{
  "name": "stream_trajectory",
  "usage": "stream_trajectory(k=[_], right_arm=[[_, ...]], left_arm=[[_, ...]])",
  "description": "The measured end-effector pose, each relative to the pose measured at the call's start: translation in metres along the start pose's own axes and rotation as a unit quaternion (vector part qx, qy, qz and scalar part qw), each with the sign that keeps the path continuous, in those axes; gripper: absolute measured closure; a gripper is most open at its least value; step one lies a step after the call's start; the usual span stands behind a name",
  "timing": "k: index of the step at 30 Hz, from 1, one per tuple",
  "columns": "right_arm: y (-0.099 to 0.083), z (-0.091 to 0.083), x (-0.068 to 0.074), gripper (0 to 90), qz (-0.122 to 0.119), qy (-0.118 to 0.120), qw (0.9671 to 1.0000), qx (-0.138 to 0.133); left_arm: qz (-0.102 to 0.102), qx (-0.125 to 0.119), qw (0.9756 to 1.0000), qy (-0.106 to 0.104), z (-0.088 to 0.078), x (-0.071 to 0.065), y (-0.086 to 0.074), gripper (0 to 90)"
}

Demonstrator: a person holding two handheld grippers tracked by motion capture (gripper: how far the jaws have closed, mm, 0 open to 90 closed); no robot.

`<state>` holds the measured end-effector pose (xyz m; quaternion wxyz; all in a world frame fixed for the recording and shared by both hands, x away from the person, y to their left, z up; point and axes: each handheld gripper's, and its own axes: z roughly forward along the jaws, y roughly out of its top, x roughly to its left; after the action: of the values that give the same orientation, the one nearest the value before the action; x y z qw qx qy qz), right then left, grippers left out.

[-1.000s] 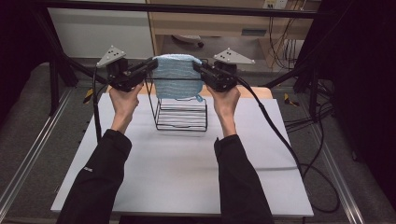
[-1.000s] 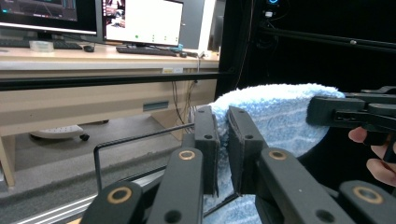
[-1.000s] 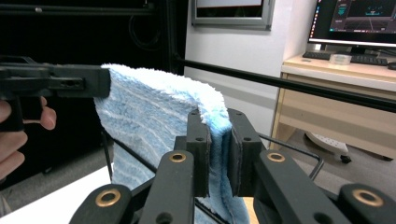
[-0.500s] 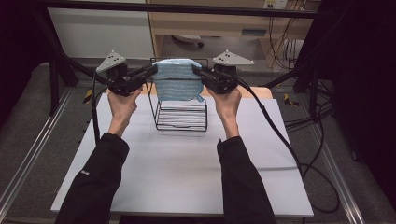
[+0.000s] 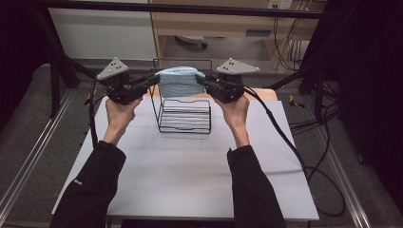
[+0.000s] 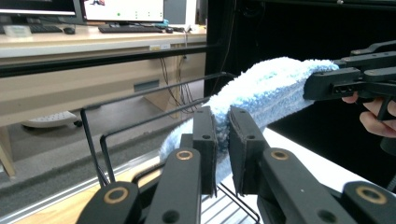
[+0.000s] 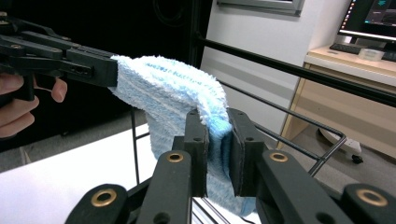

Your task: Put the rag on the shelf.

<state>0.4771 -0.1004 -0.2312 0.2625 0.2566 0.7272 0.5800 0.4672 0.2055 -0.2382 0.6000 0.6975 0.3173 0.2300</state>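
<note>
High view: a light blue towel [image 5: 178, 81] hangs stretched between two hand-held grippers, above the back part of a black wire rack [image 5: 184, 113] that stands on the white table [image 5: 190, 171]. The left gripper [image 5: 151, 80] comes in from the left side, the right gripper [image 5: 201, 80] from the right, and each pinches one upper end of the cloth, so that it sags slightly in the middle and drapes down toward the rack's tall rear frame. Whether the towel's lower edge touches the wires is hard to tell from here — the cloth covers that spot. Left gripper view: the two black jaws stand close together, clenched on a fold of the fluffy towel [image 6: 261, 93]; the fabric bulges out just above the pads [image 6: 205, 140]. Farther off at the right edge, the other gripper [image 6: 322, 84] bites the opposite end, with fingers of the person's hand [image 6: 373, 116] behind it. The rack's thin black rods [image 6: 140, 121] run past below and to the left of the towel. Right gripper view: same picture mirrored — jaws pressed on the towel's [image 7: 173, 88] near corner, cloth squeezed between the pads [image 7: 243, 149], the far end gripped by the left gripper [image 7: 109, 70] at the upper left. Both forearms, in dark sleeves [image 5: 90, 190], reach in from the bottom of the high view.
</note>
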Motion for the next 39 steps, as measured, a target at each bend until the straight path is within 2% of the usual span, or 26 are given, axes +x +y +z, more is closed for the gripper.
stream_trajectory(k=[5, 11, 15, 18, 22, 26, 29, 35, 39], right_arm=[[-0.003, -0.001, 0.003, 79.6, -0.011, 0.006, 0.9999, 0.01], [-0.009, -0.002, 0.001, 79.6, -0.005, 0.015, 0.9998, 0.009], [-0.01, -0.002, 0.002, 79.7, -0.007, 0.015, 0.9998, 0.009], [-0.011, -0.003, 0.002, 79.7, -0.008, 0.016, 0.9998, 0.009], [-0.013, -0.004, 0.003, 79.6, -0.014, 0.014, 0.9998, 0.01], [-0.014, -0.003, 0.005, 79.6, -0.02, 0.013, 0.9997, 0.01], [-0.015, -0.004, 0.006, 79.5, -0.024, 0.012, 0.9996, 0.009], [-0.016, -0.004, 0.007, 79.2, -0.03, 0.012, 0.9994, 0.011], [-0.017, -0.005, 0.007, 78.9, -0.032, 0.012, 0.9994, 0.01]], left_arm=[[-0.007, 0.012, 0.9999, -0.002, -0.002, -0.001, -0.004, 80.9], [-0.004, 0.03, 0.9995, 0.006, -0.004, -0.006, -0.001, 80.0], [-0.013, 0.033, 0.9993, 0.013, -0.008, -0.006, 0.009, 77.9], [-0.026, 0.02, 0.9993, 0.017, -0.014, -0.004, 0.022, 77.9], [-0.033, 0.02, 0.9987, 0.034, -0.016, 0.001, 0.036, 79.9], [-0.038, 0.039, 0.9976, 0.044, -0.009, 0.005, 0.045, 84.5], [-0.036, 0.052, 0.997, 0.044, -0.001, 0.004, 0.046, 87.2], [-0.031, 0.081, 0.9955, 0.038, 0.017, 0.0, 0.041, 89.1], [-0.017, 0.101, 0.9942, 0.032, 0.02, -0.004, 0.036, 89.1]])
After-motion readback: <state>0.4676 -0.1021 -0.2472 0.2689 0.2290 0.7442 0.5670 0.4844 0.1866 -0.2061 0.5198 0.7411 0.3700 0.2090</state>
